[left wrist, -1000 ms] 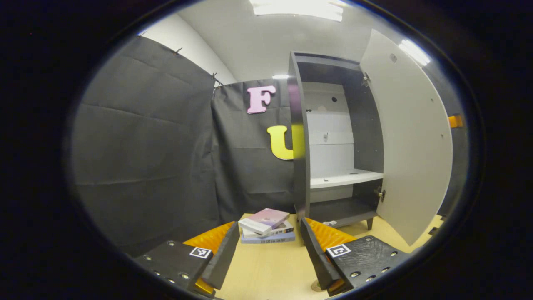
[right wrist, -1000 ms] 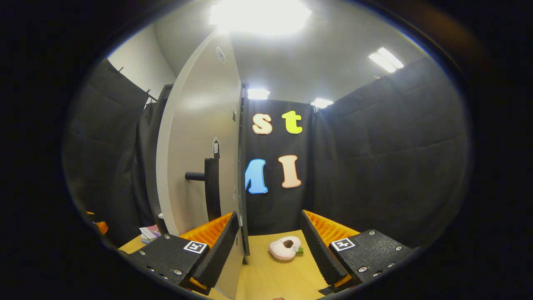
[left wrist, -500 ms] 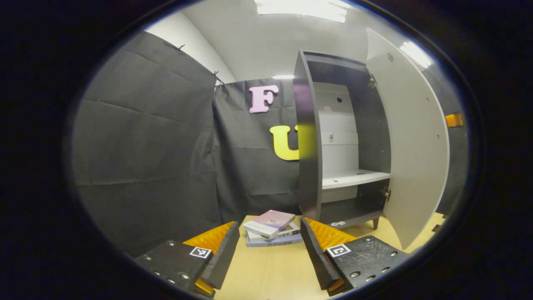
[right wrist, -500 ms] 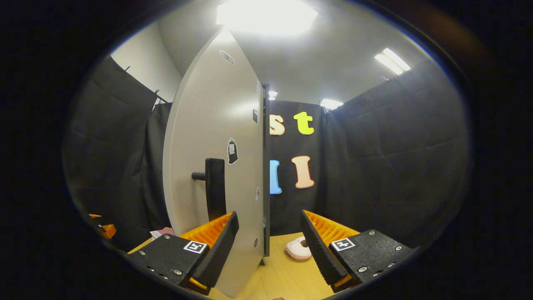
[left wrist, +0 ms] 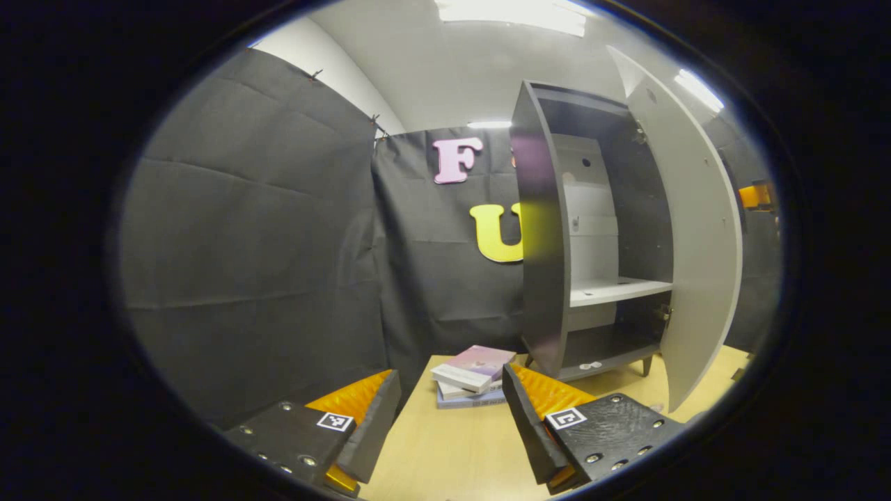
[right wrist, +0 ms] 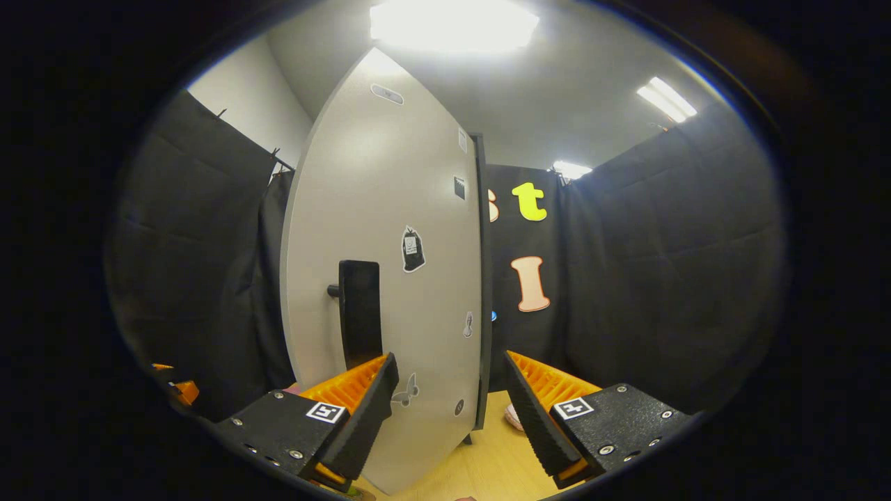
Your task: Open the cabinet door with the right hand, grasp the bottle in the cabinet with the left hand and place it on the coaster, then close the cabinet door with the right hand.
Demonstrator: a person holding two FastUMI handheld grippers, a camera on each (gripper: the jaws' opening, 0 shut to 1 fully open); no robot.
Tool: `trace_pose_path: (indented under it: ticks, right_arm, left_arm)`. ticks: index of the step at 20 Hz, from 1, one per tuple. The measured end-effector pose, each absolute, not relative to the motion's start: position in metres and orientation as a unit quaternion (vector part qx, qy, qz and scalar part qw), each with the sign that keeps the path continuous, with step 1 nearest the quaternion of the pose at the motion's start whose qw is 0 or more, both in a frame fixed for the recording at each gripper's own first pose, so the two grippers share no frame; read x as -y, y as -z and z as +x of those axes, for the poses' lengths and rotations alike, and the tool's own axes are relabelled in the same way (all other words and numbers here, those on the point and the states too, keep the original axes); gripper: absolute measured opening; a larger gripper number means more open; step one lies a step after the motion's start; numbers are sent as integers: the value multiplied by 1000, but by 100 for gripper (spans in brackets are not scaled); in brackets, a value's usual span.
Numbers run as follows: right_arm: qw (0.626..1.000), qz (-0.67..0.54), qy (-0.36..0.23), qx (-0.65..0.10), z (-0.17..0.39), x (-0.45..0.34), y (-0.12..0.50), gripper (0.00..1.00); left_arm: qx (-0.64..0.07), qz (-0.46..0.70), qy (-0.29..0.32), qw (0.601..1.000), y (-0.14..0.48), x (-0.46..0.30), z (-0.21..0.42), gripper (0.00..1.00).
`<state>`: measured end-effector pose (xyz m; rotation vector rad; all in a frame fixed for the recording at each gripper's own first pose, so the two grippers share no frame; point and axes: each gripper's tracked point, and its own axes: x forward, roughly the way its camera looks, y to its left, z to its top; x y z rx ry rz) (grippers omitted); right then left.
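Observation:
The dark grey cabinet [left wrist: 539, 243] stands on the table at the right of the left gripper view. Its pale door [left wrist: 696, 229] hangs partly open, and the white shelf [left wrist: 616, 289] inside is bare. My left gripper [left wrist: 452, 428] is open over the table, well short of the cabinet, with nothing between its fingers. In the right gripper view the outer face of the door [right wrist: 390, 278] stands close ahead, carrying a black handle [right wrist: 360, 313]. My right gripper [right wrist: 451, 410] is open just in front of the door's lower edge, below the handle.
A stack of books [left wrist: 472, 376] lies on the wooden table [left wrist: 445, 459] left of the cabinet's foot. A pink-white object [right wrist: 514, 416] lies on the table behind the door edge, mostly hidden. Black cloth walls close in the booth.
The door has swung towards the cabinet, turning more of its outer face to the right gripper view and covering the pink-white object. The cabinet has slid right in the left gripper view.

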<state>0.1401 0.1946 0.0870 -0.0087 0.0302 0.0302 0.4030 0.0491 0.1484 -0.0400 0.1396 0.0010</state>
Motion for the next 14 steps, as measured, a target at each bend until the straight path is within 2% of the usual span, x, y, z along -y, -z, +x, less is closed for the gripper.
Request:
trace_pose_path:
  ticks: [3, 4, 8, 9, 14]
  right_arm:
    - [999, -3, -30, -16, 146, -212, -86, 93]
    - [999, -2, -36, -17, 149, -217, -85, 94]
    - [999, -5, -48, -19, 159, -230, -81, 94]
    - [999, -3, -50, -20, 159, -231, -79, 94]
    - [998, 0, -44, -34, 154, -224, -68, 94]
  left_arm:
    - [-73, -23, -14, 997, -144, -65, 400, 84]
    - [-75, -24, -18, 997, -143, -69, 399, 89]
    - [-75, -24, -27, 997, -144, -81, 393, 89]
    - [-74, -23, -27, 997, -145, -82, 392, 84]
    - [-70, -29, -18, 997, -147, -77, 399, 87]
